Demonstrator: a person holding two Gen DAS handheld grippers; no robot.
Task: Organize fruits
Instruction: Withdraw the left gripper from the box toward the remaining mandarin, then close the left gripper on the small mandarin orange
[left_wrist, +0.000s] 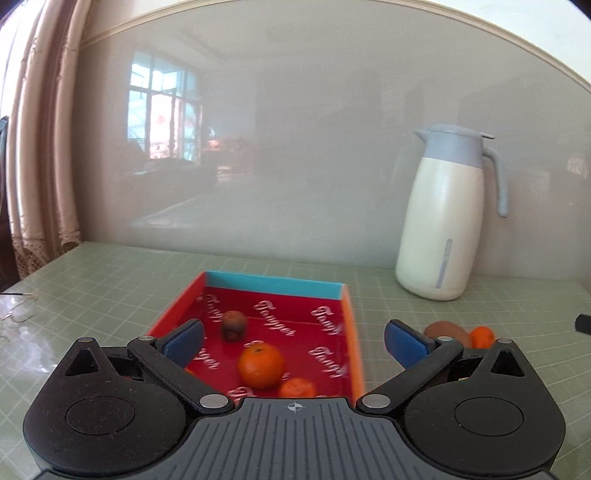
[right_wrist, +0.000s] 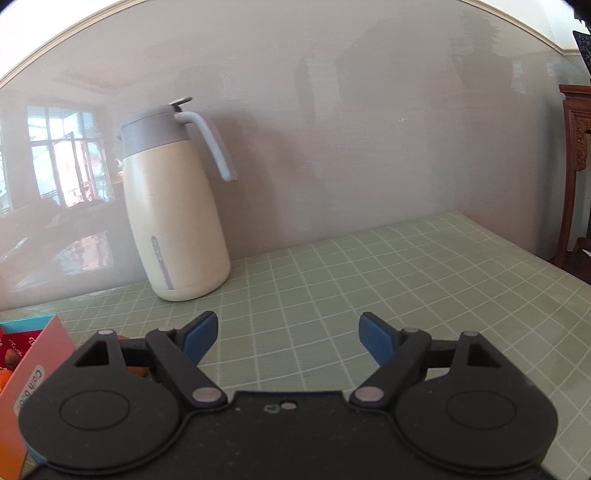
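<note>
Hovering over red box (left_wrist: 347, 310) of oranges (left_wrist: 260, 365) and kiwi (left_wrist: 233, 325) | left tongs (left_wrist: 293, 341) wide, empty | right tongs (right_wrist: 287, 336) wide, empty above desk (right_wrist: 424, 280)

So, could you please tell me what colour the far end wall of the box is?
Turquoise blue: the box's far wall, clearest in the left wrist view.

We are in a home, by the look of it: a lace-edged curtain (left_wrist: 40, 147) hangs far left, a cream thermos jug (left_wrist: 443, 221) stands on the bench (left_wrist: 110, 280) with its green checked cover, a carved wooden chair (right_wrist: 576, 166) sits far right, and the glossy wall panel (left_wrist: 295, 147) mirrors a living room with tall windows.
</note>
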